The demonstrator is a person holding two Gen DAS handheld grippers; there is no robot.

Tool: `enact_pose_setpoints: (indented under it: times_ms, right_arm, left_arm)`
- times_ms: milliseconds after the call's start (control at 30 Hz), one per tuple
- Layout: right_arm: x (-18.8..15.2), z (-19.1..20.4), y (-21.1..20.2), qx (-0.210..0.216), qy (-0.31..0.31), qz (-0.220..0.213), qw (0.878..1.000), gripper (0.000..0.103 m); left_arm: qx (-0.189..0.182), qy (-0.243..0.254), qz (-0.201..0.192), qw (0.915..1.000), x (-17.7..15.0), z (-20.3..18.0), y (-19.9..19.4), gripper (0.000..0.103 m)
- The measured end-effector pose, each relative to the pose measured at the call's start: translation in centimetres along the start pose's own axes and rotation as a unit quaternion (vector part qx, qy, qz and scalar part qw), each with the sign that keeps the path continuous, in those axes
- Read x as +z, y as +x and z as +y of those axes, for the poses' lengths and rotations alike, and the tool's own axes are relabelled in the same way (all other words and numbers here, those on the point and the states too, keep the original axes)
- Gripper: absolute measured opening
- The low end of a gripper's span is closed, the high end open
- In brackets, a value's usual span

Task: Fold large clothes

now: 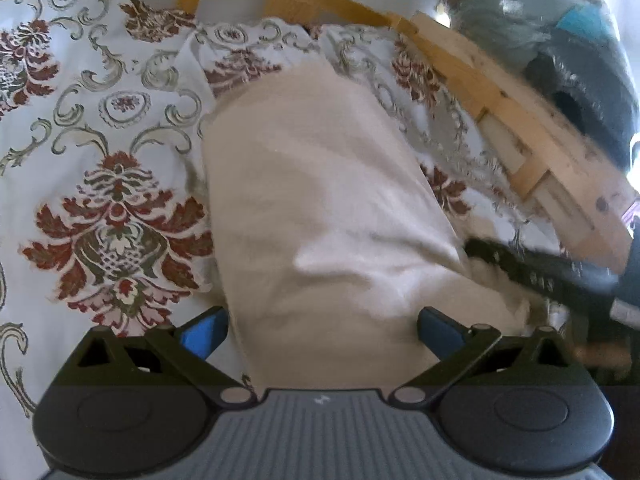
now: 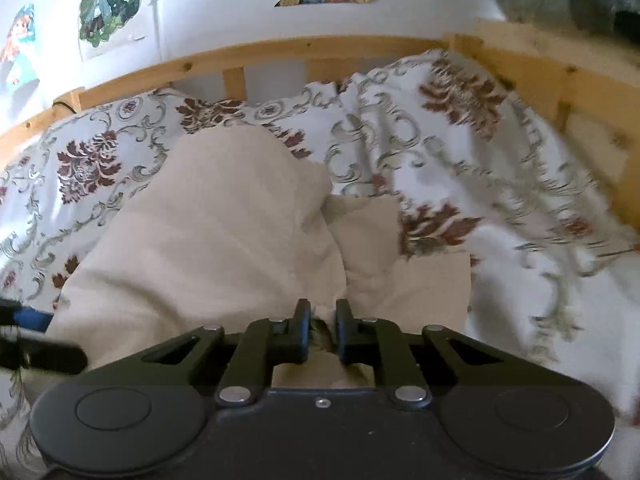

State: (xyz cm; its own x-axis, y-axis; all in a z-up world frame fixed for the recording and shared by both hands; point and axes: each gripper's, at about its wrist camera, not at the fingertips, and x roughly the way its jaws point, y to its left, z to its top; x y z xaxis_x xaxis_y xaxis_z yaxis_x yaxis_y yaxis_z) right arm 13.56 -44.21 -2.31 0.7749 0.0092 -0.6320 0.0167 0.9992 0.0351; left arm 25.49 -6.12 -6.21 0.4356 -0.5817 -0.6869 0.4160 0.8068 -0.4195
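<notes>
A large cream garment (image 1: 320,208) lies on a bed with a floral cover (image 1: 100,120). In the left wrist view my left gripper (image 1: 322,330) is open, its blue-padded fingers (image 1: 204,332) spread wide on either side of the cloth's near end. In the right wrist view the garment (image 2: 224,232) lies bunched in folds, and my right gripper (image 2: 323,328) is shut on a fold of its near edge. The left gripper shows at the left edge of the right wrist view (image 2: 24,344). The right gripper appears as a dark shape in the left wrist view (image 1: 536,272).
A wooden bed rail (image 2: 280,56) runs along the far side and round the right (image 1: 520,128). Posters (image 2: 108,0) hang on the white wall behind. A grey-blue pile of clothes (image 1: 560,40) sits beyond the rail at the right.
</notes>
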Motion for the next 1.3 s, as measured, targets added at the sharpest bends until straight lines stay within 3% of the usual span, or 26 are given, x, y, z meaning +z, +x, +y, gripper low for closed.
enact_pose_setpoints:
  times_ms: [167, 300, 400, 467, 567, 700, 833, 1100, 1167, 1300]
  right_arm:
    - [-2.7, 0.2, 1.8, -0.007, 0.002, 0.024, 1.0, 0.014]
    - [-2.1, 0.8, 1.2, -0.027, -0.01, -0.007, 1.0, 0.02]
    - [0.5, 0.7, -0.4, -0.034, -0.016, -0.067, 0.997, 0.026]
    - [3.0, 0.7, -0.3, -0.003, -0.005, -0.089, 0.996, 0.038]
    - [6.5, 2.3, 1.8, 0.068, -0.045, -0.102, 0.991, 0.055]
    - [8.2, 5.4, 5.8, 0.149, -0.108, -0.092, 0.979, 0.055]
    - [7.2, 7.7, 8.7, 0.13, -0.166, -0.073, 0.975, 0.055]
    - [3.7, 5.2, 12.5, 0.14, -0.089, -0.047, 0.985, 0.062]
    - [3.5, 4.4, 13.1, 0.149, -0.061, -0.041, 0.986, 0.069]
    - [4.0, 3.3, 12.2, 0.16, -0.022, -0.038, 0.986, 0.069]
  left_arm:
    - [-0.003, -0.052, 0.006, 0.9986, 0.3, 1.2, 0.9, 0.103]
    - [0.012, -0.035, 0.019, 0.9991, 0.1, 1.3, 1.8, 0.103]
    - [0.01, -0.03, 0.026, 0.9992, 0.3, 1.5, 2.0, 0.103]
    - [0.007, -0.028, 0.031, 0.9991, 0.5, 1.4, 2.1, 0.103]
    - [0.006, -0.023, 0.032, 0.9992, 0.5, 1.4, 2.2, 0.103]
    - [-0.001, -0.026, 0.035, 0.999, 0.5, 1.7, 2.3, 0.103]
    - [-0.002, -0.029, 0.036, 0.9989, 0.6, 2.0, 2.5, 0.103]
    - [-0.002, -0.015, 0.039, 0.9991, 0.6, 1.8, 3.2, 0.103]
    - [-0.004, -0.015, 0.038, 0.9992, 0.5, 1.8, 3.3, 0.103]
    - [-0.017, -0.018, 0.036, 0.999, 0.3, 2.2, 3.0, 0.103]
